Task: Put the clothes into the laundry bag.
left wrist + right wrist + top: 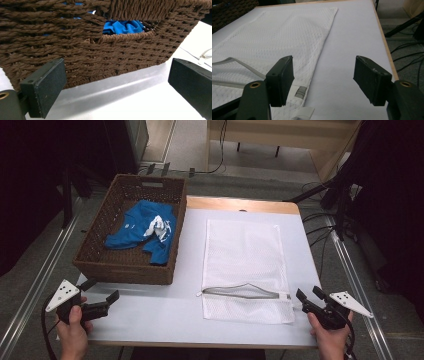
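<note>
Between the left gripper's parted jaws nothing is held; just ahead stands the wicker basket with a blue shirt inside. Across the surface, the right gripper gapes empty beside the white mesh bag's zipper corner.

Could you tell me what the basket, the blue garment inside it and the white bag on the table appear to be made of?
Basket: dark brown woven rope or wicker, matte, twisted strands visible. Blue garment: soft knit fabric, probably synthetic; it crumples in loose folds. White bag: fine mesh textile, grid texture, with a zip opening.
</note>
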A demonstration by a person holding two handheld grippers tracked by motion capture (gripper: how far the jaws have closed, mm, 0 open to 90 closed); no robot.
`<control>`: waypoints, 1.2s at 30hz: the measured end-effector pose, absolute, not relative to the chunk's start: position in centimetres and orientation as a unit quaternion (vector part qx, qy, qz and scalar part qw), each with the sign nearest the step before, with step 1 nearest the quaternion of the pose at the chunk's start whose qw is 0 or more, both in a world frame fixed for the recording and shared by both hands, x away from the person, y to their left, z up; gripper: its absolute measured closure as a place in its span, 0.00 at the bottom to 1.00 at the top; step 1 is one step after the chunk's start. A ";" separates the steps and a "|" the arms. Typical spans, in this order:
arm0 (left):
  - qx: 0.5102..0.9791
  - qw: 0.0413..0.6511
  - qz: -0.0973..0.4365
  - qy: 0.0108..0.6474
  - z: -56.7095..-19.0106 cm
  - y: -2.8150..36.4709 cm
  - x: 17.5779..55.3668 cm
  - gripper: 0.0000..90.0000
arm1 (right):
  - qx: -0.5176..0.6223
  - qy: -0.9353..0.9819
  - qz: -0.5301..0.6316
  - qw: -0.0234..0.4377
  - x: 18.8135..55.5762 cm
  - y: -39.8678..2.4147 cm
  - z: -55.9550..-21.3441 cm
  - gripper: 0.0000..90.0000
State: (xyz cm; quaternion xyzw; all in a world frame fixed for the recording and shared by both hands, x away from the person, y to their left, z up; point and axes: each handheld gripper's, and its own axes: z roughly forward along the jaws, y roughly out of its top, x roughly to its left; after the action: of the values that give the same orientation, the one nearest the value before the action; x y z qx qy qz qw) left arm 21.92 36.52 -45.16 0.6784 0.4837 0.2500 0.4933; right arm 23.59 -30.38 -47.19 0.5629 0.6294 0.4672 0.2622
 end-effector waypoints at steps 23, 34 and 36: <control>0.677 0.498 0.259 0.476 -44.3 34.3 22.4 0.02 | 0.479 0.722 0.456 0.205 26.8 -20.7 -43.3 0.54; 0.691 0.485 0.242 0.478 -45.3 33.9 22.8 0.02 | 0.487 0.763 0.393 0.163 28.2 -18.6 -46.5 0.48; 0.691 0.487 0.240 0.478 -45.3 34.0 22.8 0.02 | 0.491 0.766 0.379 0.169 28.4 -18.3 -46.6 0.44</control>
State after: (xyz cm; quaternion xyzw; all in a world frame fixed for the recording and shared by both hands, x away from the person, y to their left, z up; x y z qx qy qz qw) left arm 22.83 34.03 -45.33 0.6906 0.4782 0.2400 0.4866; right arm 28.37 -18.34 -46.64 0.4907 0.7661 0.3791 0.1692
